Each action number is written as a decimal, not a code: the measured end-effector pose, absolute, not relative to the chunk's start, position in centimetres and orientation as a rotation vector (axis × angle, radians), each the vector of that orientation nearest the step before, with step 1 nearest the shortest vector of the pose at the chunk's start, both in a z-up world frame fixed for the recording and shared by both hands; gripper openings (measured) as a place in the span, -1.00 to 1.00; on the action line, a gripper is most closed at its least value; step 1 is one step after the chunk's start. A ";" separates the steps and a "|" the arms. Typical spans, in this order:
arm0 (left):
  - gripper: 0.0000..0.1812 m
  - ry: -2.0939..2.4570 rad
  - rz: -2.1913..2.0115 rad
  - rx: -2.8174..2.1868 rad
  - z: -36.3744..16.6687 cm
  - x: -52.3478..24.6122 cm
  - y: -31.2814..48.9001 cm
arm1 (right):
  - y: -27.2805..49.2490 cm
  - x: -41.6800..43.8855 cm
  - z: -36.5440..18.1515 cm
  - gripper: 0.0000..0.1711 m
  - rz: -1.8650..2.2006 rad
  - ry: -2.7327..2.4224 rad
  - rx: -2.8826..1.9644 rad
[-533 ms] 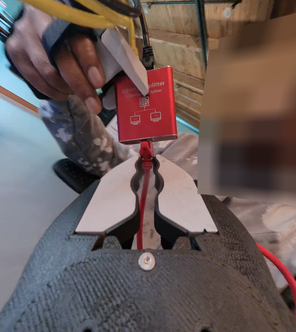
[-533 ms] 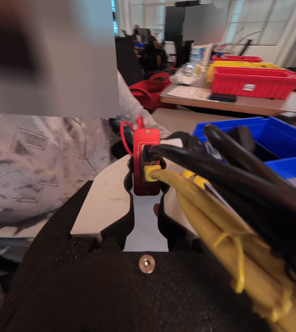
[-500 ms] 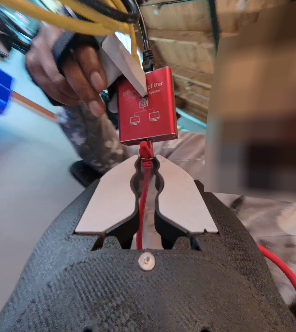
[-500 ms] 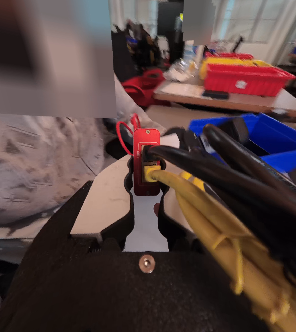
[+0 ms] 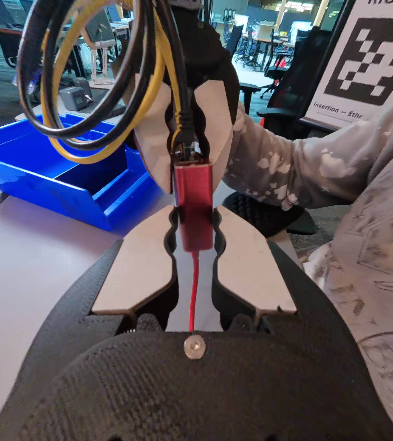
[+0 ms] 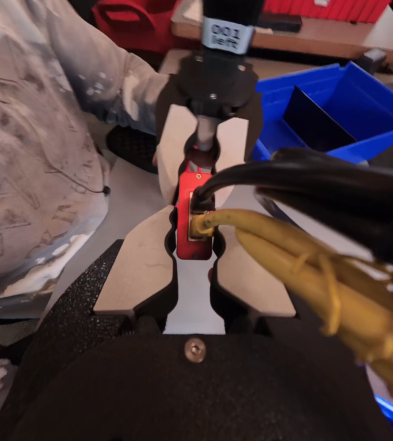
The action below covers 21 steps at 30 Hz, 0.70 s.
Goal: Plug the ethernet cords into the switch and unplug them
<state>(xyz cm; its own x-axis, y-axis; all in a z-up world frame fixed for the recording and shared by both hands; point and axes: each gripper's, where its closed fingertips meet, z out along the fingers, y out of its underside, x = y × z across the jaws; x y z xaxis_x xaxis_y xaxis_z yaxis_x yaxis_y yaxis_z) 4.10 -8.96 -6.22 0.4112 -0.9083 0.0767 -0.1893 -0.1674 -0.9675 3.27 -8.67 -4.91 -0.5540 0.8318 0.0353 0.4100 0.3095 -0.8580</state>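
Observation:
The red switch [image 5: 195, 226] hangs above the table, held at both ends. My left gripper [image 5: 195, 210] is shut on its near end. Its red cord [image 5: 194, 291] runs back between my fingers. My right gripper [image 5: 191, 183] faces me and is shut on the far end. A black cord [image 5: 186, 114] and a yellow cord [image 5: 152, 90] are plugged into that end and loop up to the left. In the right wrist view my right gripper [image 6: 194, 214] clamps the switch [image 6: 183, 245], with the black cord [image 6: 286, 171] above the yellow cord [image 6: 274, 243]. The left gripper [image 6: 197, 167] is beyond it.
A blue divided bin [image 5: 47, 181] stands on the pale table [image 5: 23, 262] to the left and shows in the right wrist view [image 6: 357, 100]. A person's mottled sleeve [image 5: 310, 167] fills the right. A board with a black-and-white marker [image 5: 369, 59] stands behind. A black chair seat [image 5: 262, 214] lies below.
My left gripper has left the red cord's plug, widened and moved forward onto the switch body. The switch has swung round and come down over the table. The right gripper still holds it.

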 end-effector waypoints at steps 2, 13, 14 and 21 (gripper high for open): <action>-0.70 0.939 -0.793 -1.655 -6.4 3.7 -7.9 | -7.6 2.5 -4.7 -0.66 1.069 -2.034 -1.143; -0.70 0.144 -1.657 -1.538 -3.4 -0.9 -3.7 | -3.7 2.2 1.2 -0.44 0.609 -1.639 -0.974; -0.70 0.117 -1.701 -1.527 -3.2 -1.1 -3.6 | -3.8 2.4 1.1 -0.44 0.489 -1.670 -0.900; -0.70 0.079 -1.859 -1.528 -2.8 -0.1 -4.3 | -2.6 3.5 -2.4 -0.22 -0.140 -1.646 -0.456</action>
<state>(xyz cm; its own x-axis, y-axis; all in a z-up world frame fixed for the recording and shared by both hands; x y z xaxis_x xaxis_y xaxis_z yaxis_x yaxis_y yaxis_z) -0.09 -4.27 -2.76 -0.0407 -0.5531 0.8321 0.4805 -0.7410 -0.4691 3.51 -2.61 -2.43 -0.0615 0.2114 0.9755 0.3728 0.9114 -0.1740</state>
